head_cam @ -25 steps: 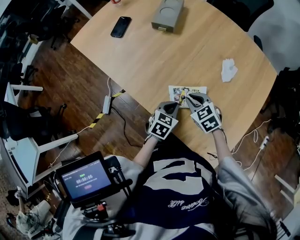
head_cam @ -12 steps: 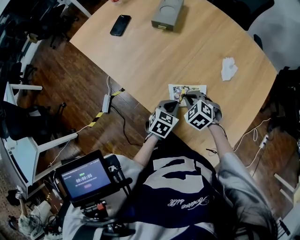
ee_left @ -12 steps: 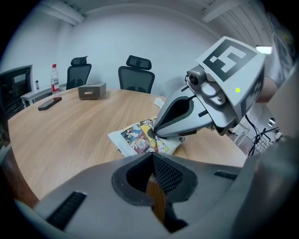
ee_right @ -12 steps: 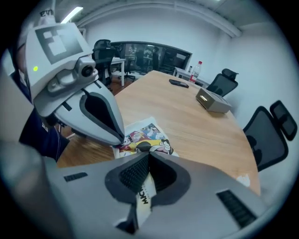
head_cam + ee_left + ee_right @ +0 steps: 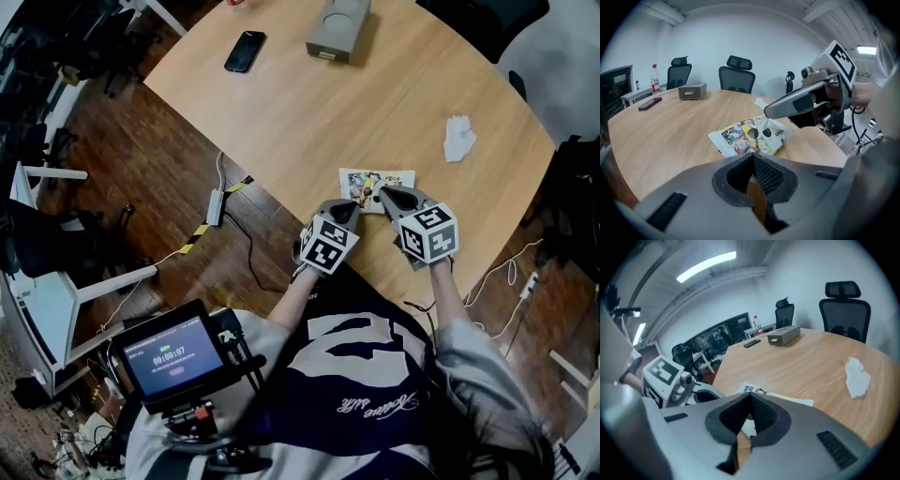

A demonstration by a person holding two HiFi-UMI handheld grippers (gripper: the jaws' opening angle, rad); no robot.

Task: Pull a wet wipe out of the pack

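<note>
Far left: left gripper [image 5: 346, 210], jaws pressed together on nothing, tip just beside the near corner of the pack [image 5: 377, 178]. Pack flat on the bench [image 5: 309, 112], close to its near edge. Centre: wet wipe [image 5: 764, 123], only a short white tip standing up from the opening. Right: right gripper [image 5: 382, 194], jaws pinching that tip. Further right, well apart: crumpled white tissue [image 5: 458, 139]. Judged just begun: grasp made, most of the wipe apparently inside, whole pull-out left.
</note>
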